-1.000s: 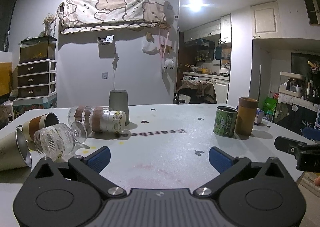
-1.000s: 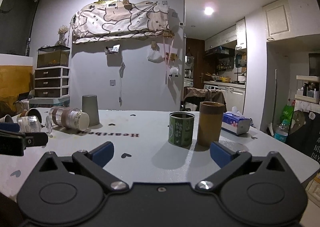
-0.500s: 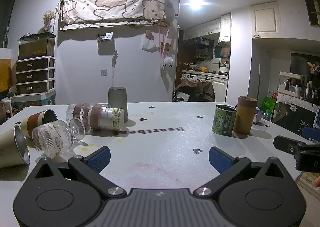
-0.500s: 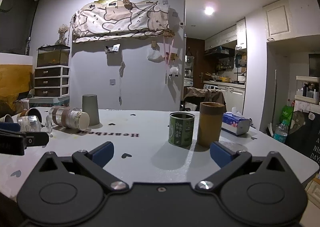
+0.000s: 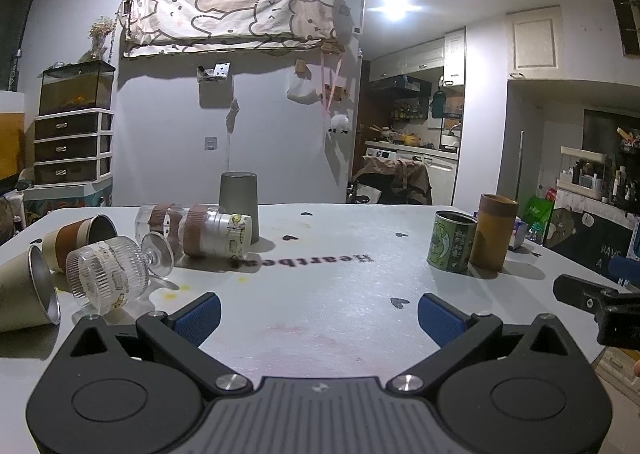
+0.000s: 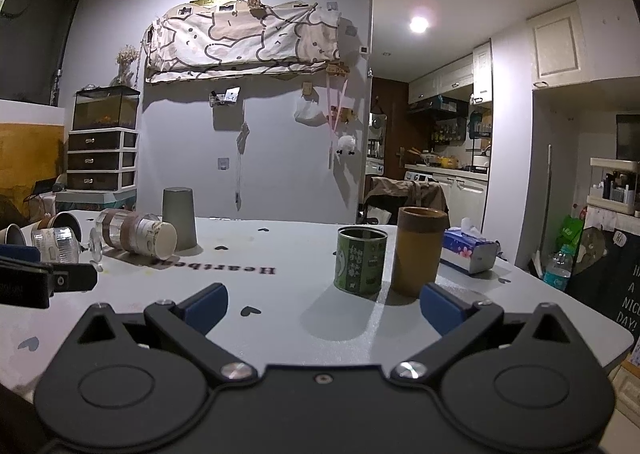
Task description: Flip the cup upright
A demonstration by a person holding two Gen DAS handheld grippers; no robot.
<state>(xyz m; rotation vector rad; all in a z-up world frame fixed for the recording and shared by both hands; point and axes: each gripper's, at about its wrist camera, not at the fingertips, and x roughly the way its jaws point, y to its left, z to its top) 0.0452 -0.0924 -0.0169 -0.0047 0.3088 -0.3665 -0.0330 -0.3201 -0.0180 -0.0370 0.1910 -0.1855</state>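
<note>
Several cups lie tipped near the table's left edge: a ribbed glass goblet (image 5: 108, 274) on its side, a steel-lined cream cup (image 5: 24, 290) at the near left, a brown-banded cup (image 5: 78, 234) behind, and a banded tumbler (image 5: 208, 230) touching an inverted grey cup (image 5: 239, 205). Which one is meant I cannot tell. The left tool (image 5: 318, 312) and right tool (image 6: 322, 306) hover spread, gripping nothing. The risk: crowded, rounded cups could roll or knock neighbours, and smooth glass may slip.

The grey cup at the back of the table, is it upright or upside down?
Upside down. The grey cup stands with its wider end on the table and its narrower, closed end on top, behind the cups lying on their sides.
</note>
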